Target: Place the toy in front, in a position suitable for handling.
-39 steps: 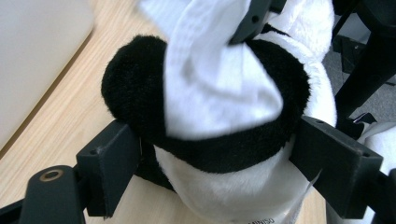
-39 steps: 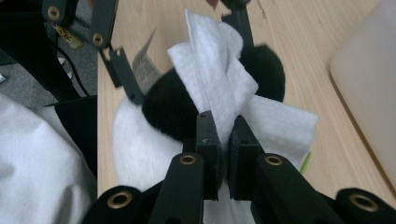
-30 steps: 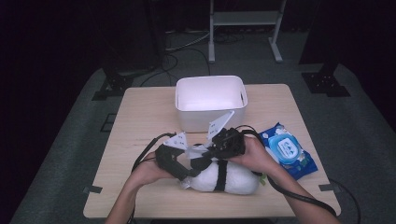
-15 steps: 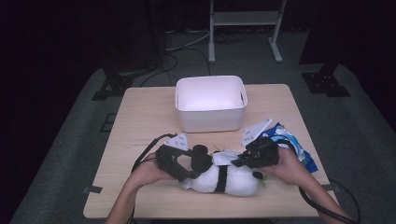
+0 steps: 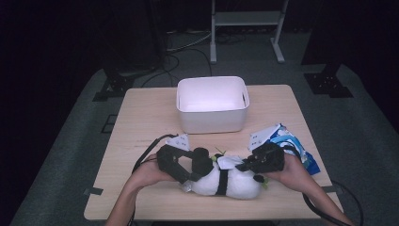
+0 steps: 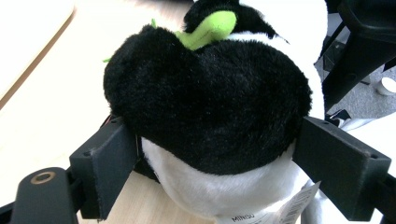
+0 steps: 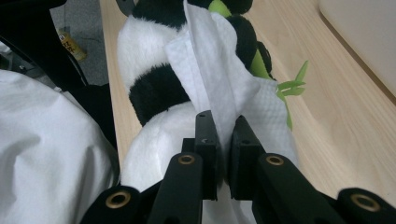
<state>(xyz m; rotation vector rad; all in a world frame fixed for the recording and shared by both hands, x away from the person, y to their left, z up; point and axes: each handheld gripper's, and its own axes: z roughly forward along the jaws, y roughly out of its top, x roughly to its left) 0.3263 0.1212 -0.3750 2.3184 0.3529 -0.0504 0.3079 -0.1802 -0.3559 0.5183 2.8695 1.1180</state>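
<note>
Item count, light wooden worktop (image 5: 141, 122): one. One white rectangular plastic bin (image 5: 211, 104). One black-and-white plush panda toy (image 5: 226, 181). One white paper wipe (image 7: 219, 88). One blue-and-white soft pack of wet wipes (image 5: 294, 146). Two black hand-held grippers: left gripper (image 5: 200, 165), right gripper (image 5: 244, 165). Two grey three-cornered plates (image 5: 179, 141), one per gripper. One white metal stand (image 5: 244, 23) on the floor beyond.
</note>
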